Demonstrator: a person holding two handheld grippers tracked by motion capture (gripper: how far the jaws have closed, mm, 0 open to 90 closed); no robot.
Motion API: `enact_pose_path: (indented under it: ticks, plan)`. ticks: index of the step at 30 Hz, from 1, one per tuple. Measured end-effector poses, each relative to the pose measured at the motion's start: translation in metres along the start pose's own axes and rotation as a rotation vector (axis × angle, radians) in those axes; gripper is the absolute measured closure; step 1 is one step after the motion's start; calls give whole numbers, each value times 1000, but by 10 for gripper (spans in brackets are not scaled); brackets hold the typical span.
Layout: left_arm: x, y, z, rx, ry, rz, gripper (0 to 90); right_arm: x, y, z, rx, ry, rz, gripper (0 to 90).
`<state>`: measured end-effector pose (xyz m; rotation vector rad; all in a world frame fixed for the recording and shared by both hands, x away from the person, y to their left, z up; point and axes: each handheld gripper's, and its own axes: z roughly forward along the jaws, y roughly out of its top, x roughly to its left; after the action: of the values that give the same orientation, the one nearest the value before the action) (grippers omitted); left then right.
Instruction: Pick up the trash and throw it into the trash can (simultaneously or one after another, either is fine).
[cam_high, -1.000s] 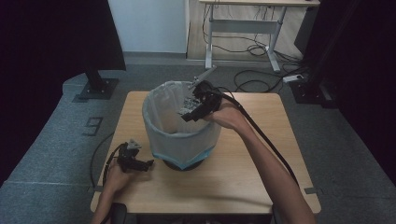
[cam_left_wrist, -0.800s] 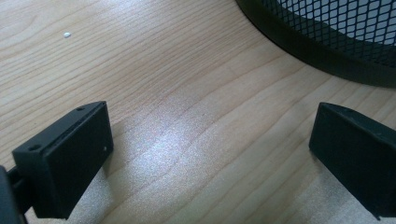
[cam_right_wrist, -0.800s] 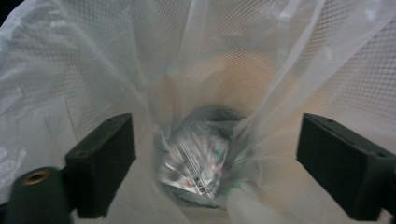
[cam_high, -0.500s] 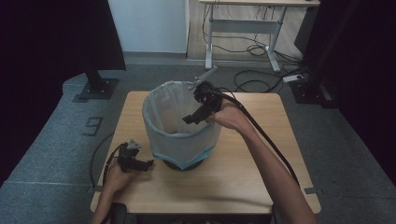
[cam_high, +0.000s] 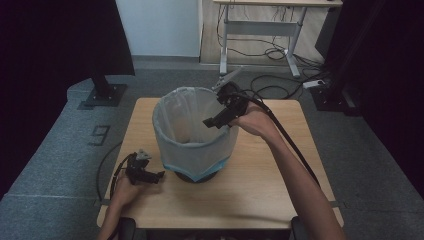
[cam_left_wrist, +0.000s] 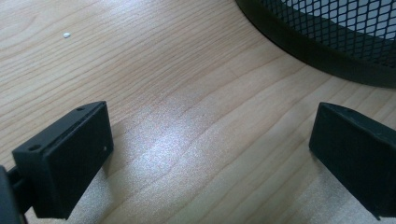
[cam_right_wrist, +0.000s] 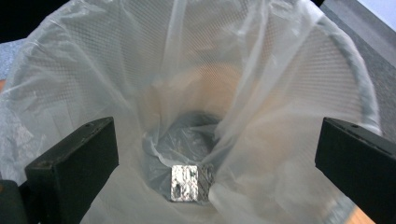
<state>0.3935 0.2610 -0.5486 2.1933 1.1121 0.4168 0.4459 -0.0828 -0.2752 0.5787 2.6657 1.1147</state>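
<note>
Two tools gaping empty, wooden table (cam_high: 260, 195), lined bin (cam_high: 192, 150), grey carpet (cam_high: 60, 150)

The light wooden table (cam_high: 260, 200) carries a black mesh wastebasket (cam_high: 196, 135) lined with a translucent white bag; its dark base stands on the wood just ahead of the left gripper (cam_high: 150, 176), whose jaws hang spread over bare tabletop. The basket's rim lies under the right gripper (cam_high: 215, 122). A tiny white speck (cam_left_wrist: 67, 35) lies on the wood beyond the left gripper's jaws.
</note>
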Motion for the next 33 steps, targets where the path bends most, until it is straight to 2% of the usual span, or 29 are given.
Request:
enact_pose_path:
  ticks: [12, 33]
  plan:
    - [0, 0, 0, 0, 0, 0, 0, -14, -13, -24, -26, -59, 62, 0]
    - [0, 0, 0, 0, 0, 0, 0, -37, -51, -61, -69, -160, 149, 0]
